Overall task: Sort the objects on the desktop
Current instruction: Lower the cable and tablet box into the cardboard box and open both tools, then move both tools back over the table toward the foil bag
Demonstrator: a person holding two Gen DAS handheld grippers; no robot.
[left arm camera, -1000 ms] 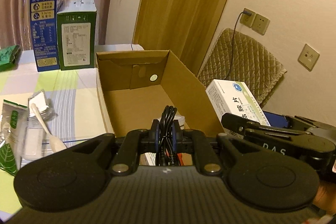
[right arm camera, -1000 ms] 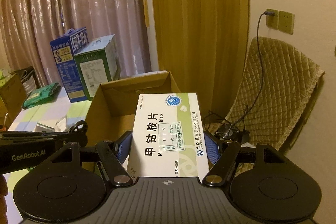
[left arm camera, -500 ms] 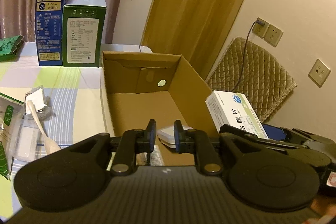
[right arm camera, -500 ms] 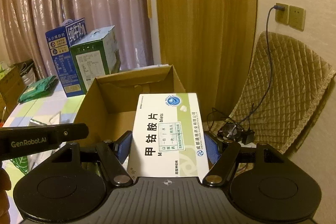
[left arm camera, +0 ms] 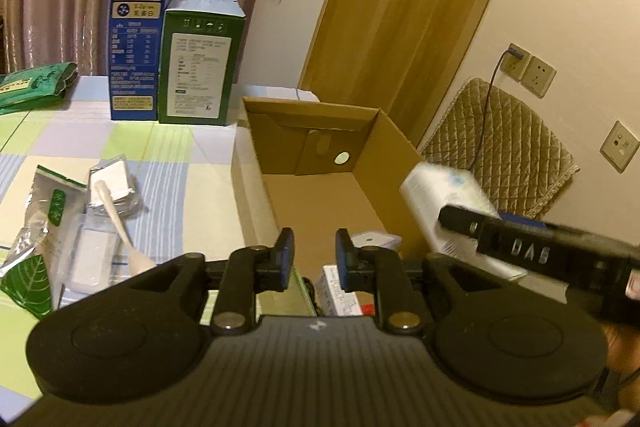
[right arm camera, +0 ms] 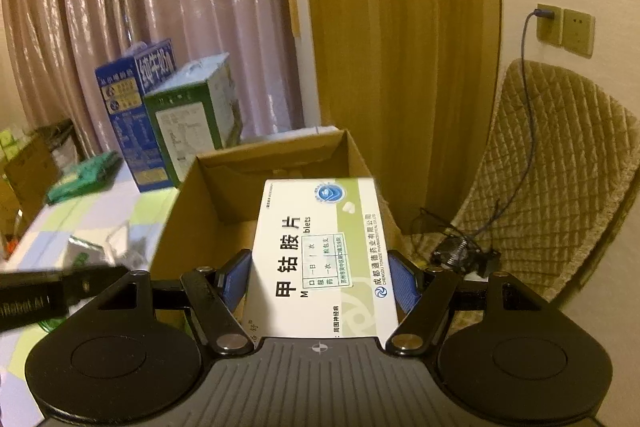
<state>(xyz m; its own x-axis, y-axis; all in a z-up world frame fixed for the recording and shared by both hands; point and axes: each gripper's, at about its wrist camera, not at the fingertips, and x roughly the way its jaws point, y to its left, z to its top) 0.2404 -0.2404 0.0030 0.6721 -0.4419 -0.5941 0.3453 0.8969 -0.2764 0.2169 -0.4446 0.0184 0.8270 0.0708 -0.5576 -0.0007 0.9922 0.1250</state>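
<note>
Two grippers | left gripper [left arm camera: 314, 259] spread, empty | right gripper [right arm camera: 318, 281] pinching flat rectangular medicine carton [right arm camera: 320, 251] | corrugated cardboard box [left arm camera: 396, 147]

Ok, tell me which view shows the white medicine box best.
The right wrist view: the white medicine box fills its centre, printed face sharp, clamped in the right gripper. The left wrist view shows only a blurred corner beside the cardboard box.

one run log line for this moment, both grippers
left gripper: open, empty, above cardboard box | right gripper: shut on white medicine box, near cardboard box | next: likely drop in
</note>
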